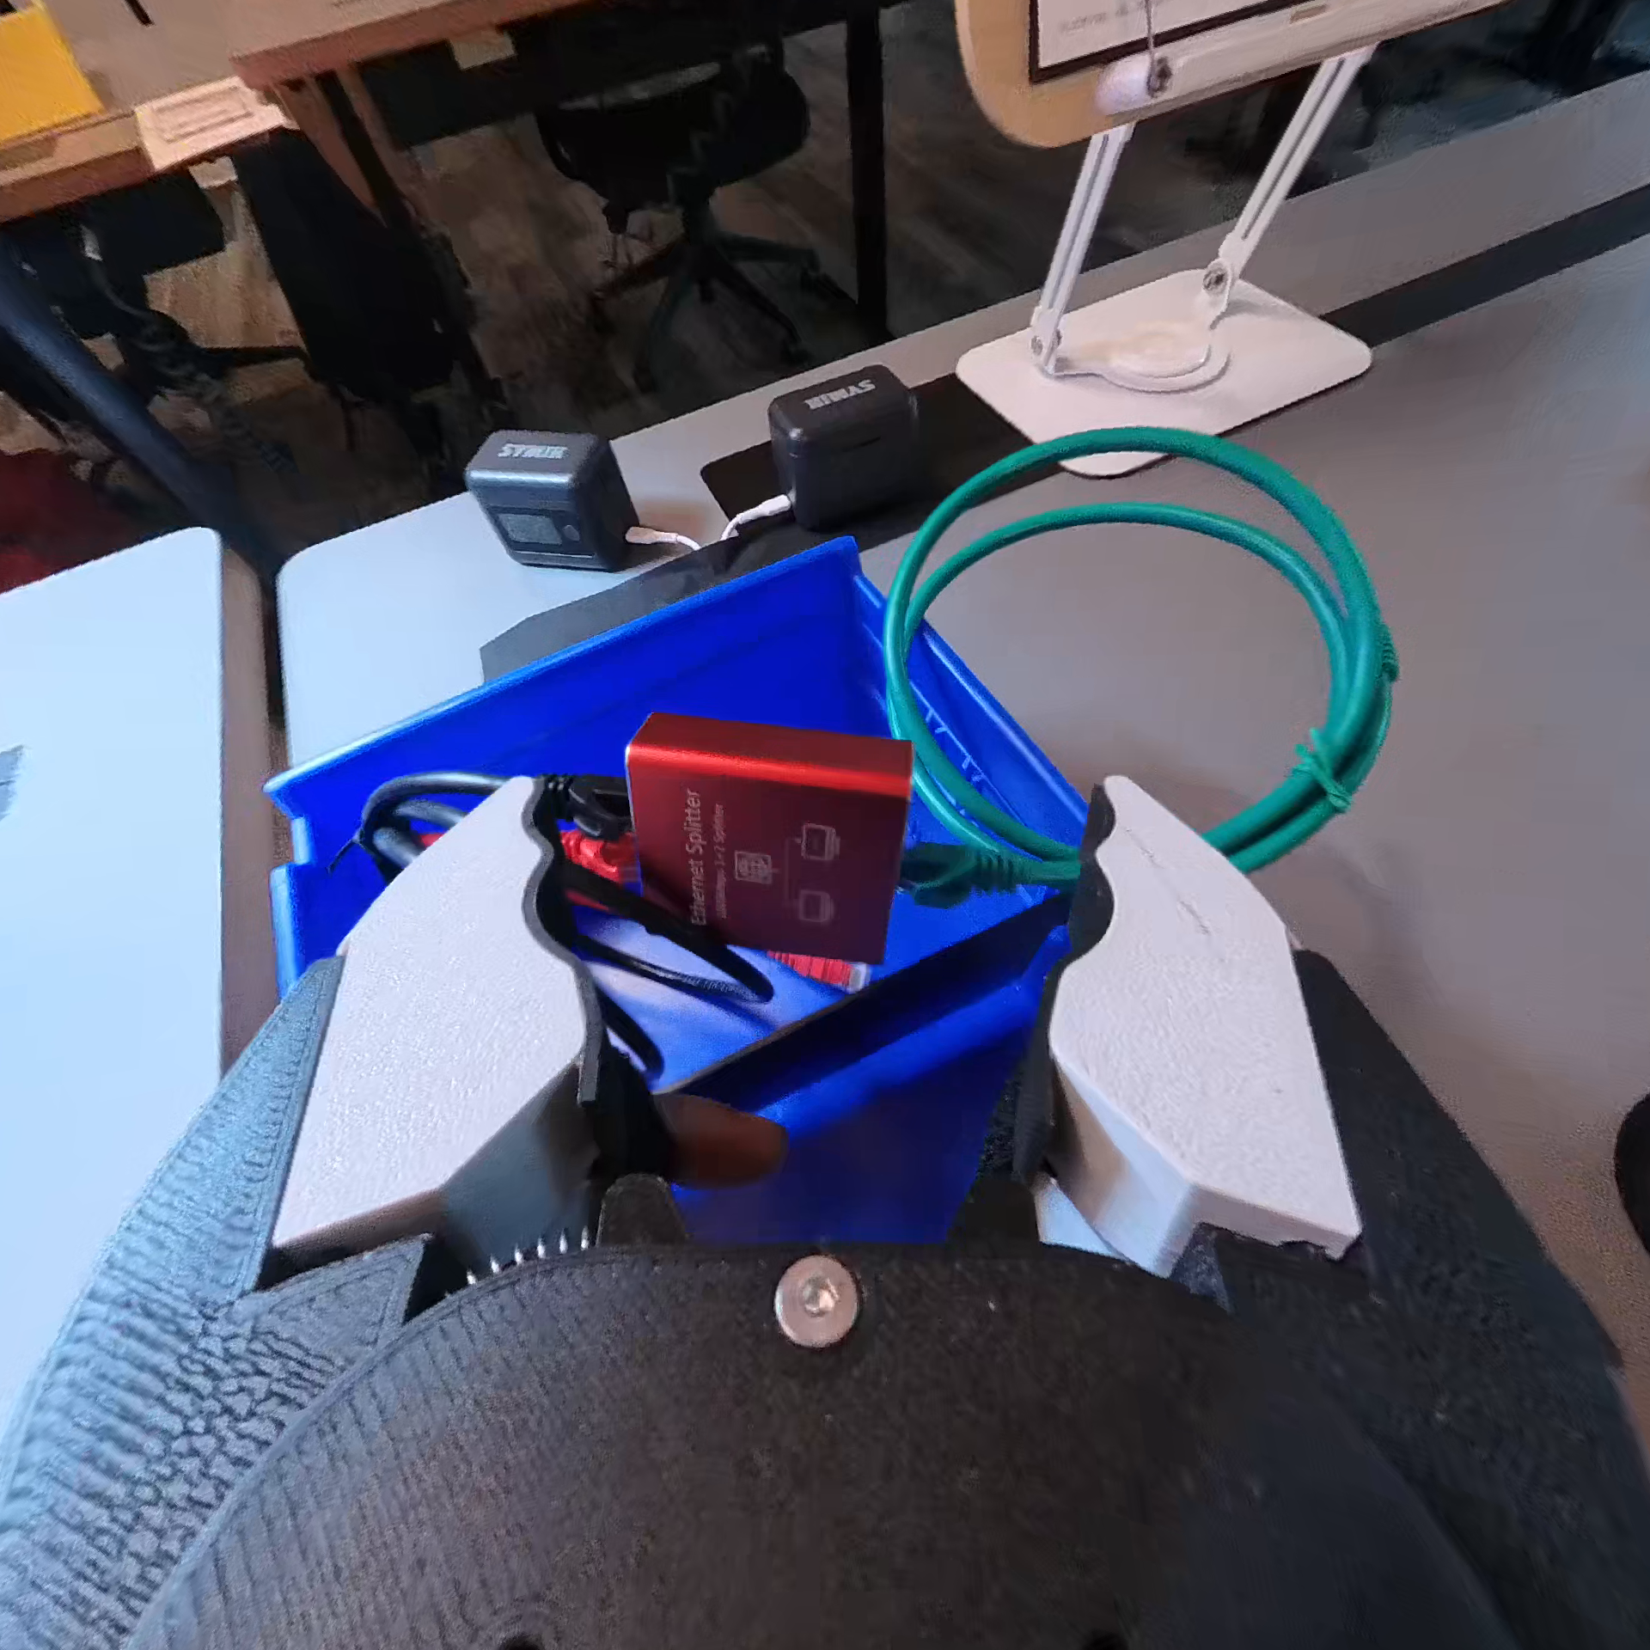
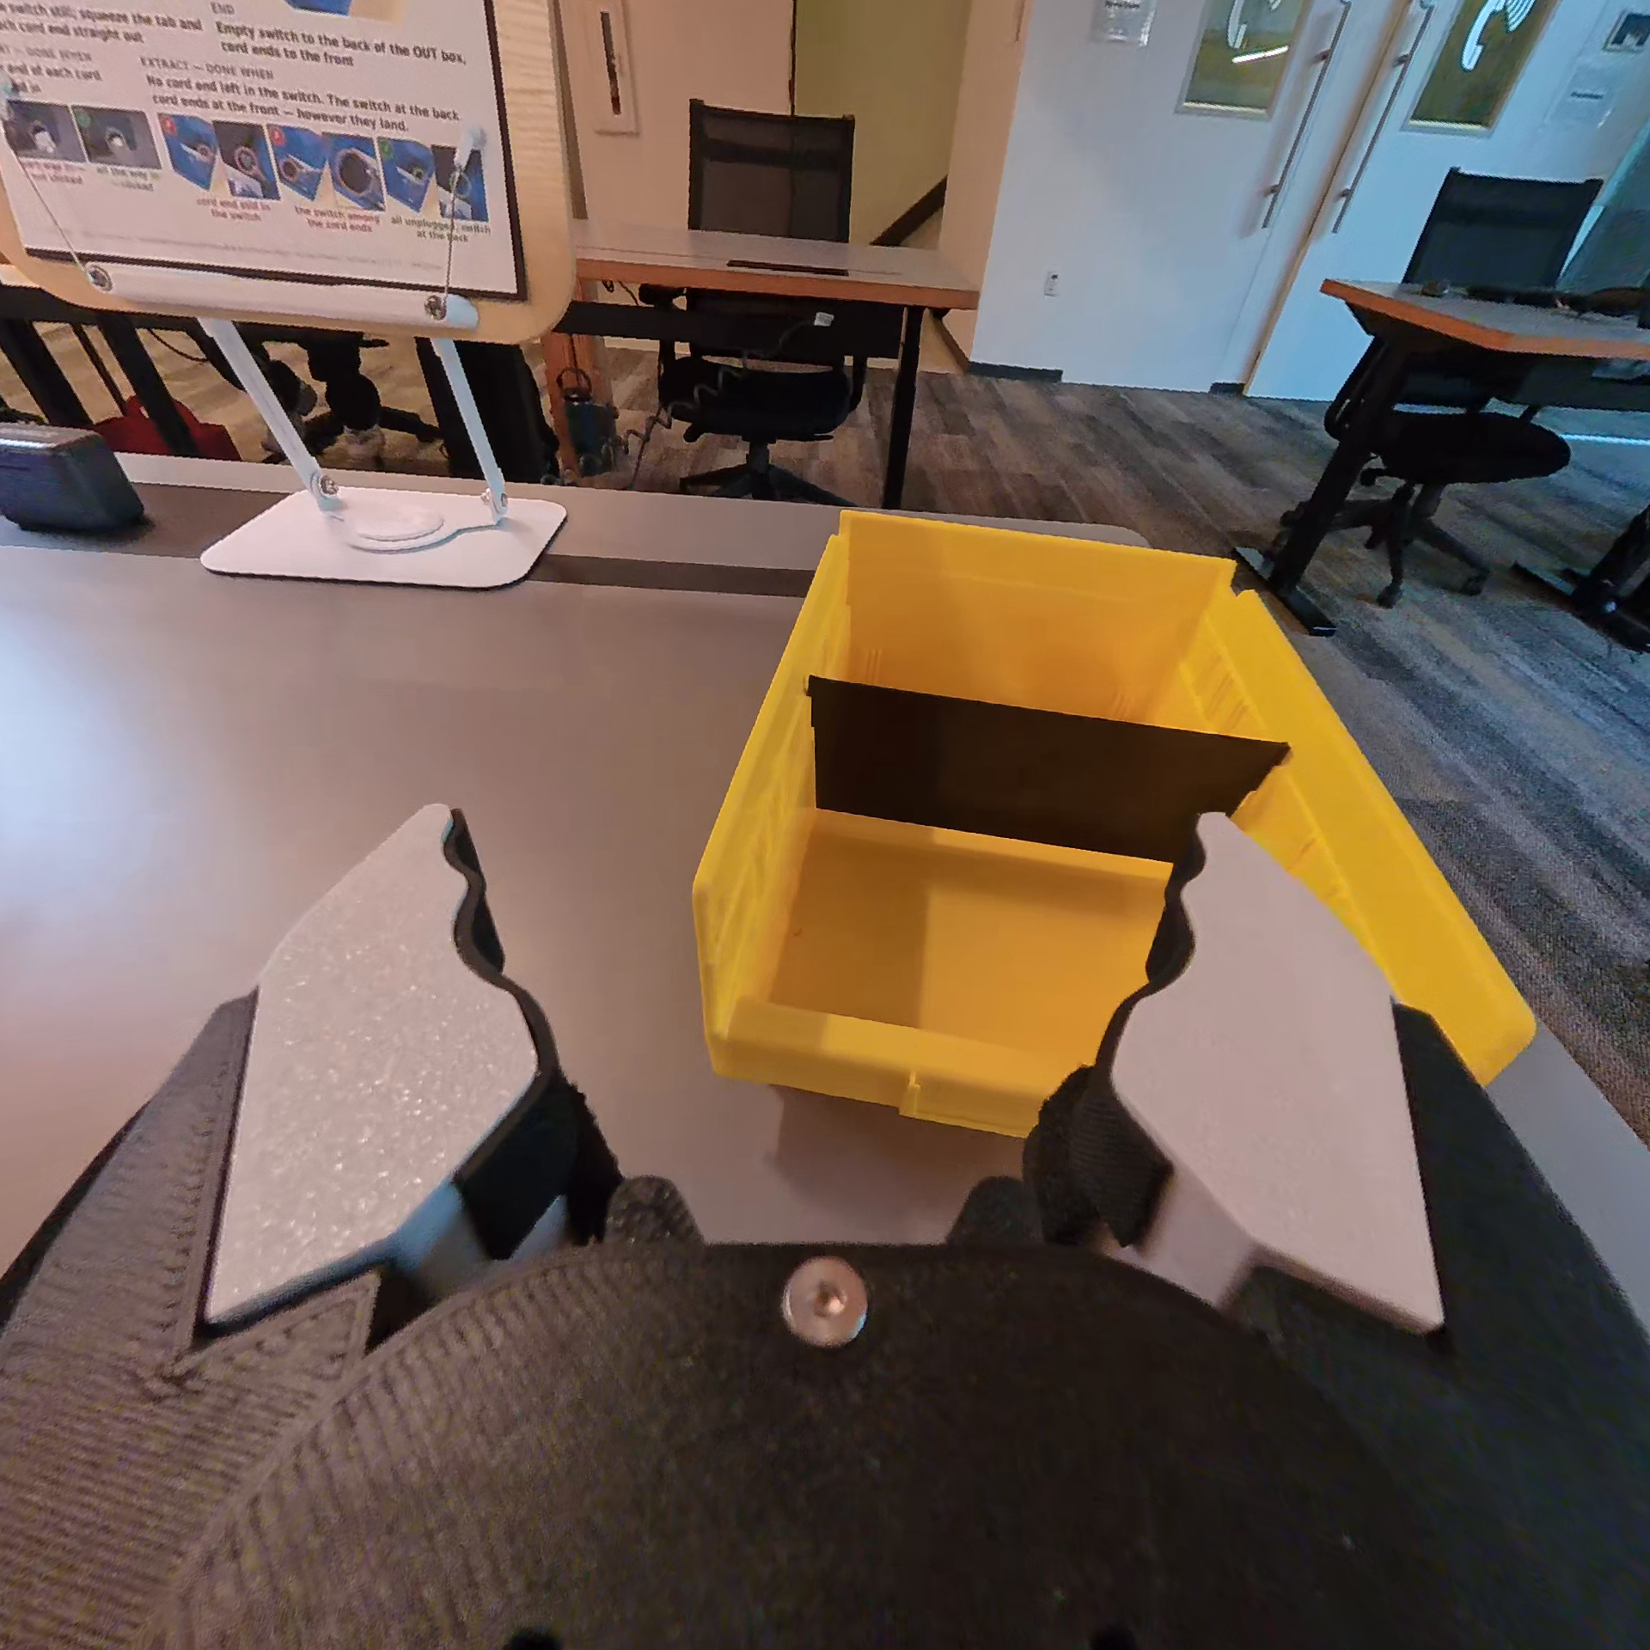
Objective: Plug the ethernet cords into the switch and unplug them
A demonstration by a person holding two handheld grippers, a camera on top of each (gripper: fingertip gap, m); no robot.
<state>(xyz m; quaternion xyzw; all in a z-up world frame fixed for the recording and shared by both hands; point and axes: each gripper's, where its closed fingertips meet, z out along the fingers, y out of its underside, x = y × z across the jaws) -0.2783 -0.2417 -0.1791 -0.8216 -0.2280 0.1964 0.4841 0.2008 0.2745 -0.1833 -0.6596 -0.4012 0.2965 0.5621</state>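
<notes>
Red switch (image 1: 770, 835) in blue bin (image 1: 625, 661), just beyond spread left gripper (image 1: 817, 857).

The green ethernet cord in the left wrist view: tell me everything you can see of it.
The green ethernet cord is a thin, smooth-jacketed cable coiled in two loops, bound with a green tie at the right side of the coil. The coil arches up and over the right wall of the blue bin and hangs above the grey table. Its booted green plug lies inside the bin, close beside the red switch; whether it is plugged in cannot be told. The open left tongs do not hold it.
</notes>
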